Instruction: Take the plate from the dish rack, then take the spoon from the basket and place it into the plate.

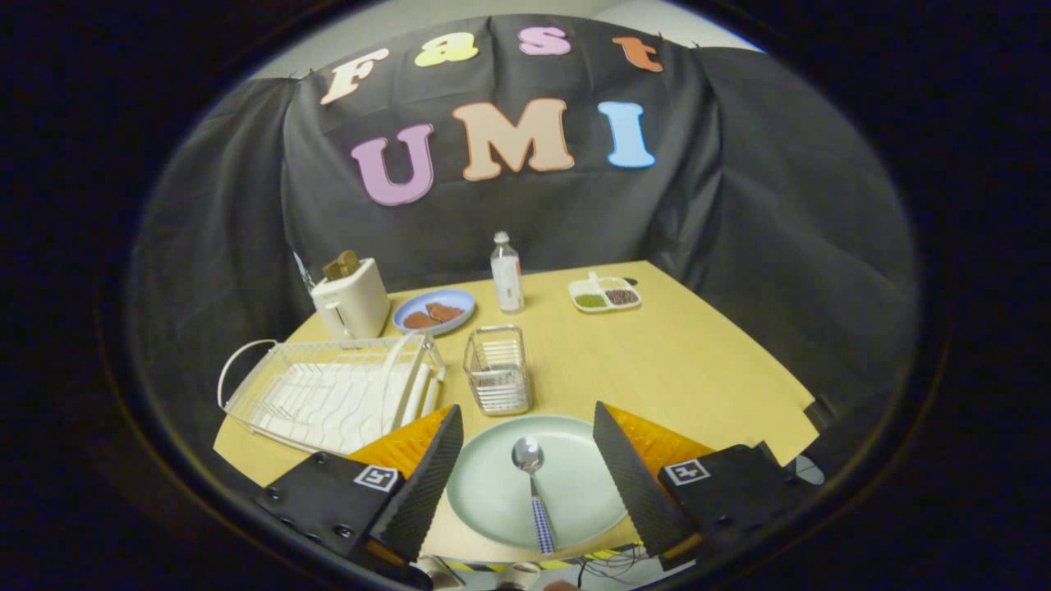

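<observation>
A metal spoon with a blue checked handle (pixel 532 484) lies in the pale green round plate (pixel 538 480), between the gripper (pixel 525 460)'s wide-spread, empty fingers; the task looks complete.

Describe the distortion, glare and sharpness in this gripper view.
Gripper view: fisheye bends the table edges; soft, even light with mild glare on the spoon bowl; plate reasonably sharp between the open claw fingers; toaster and bottle beyond look softer.
</observation>
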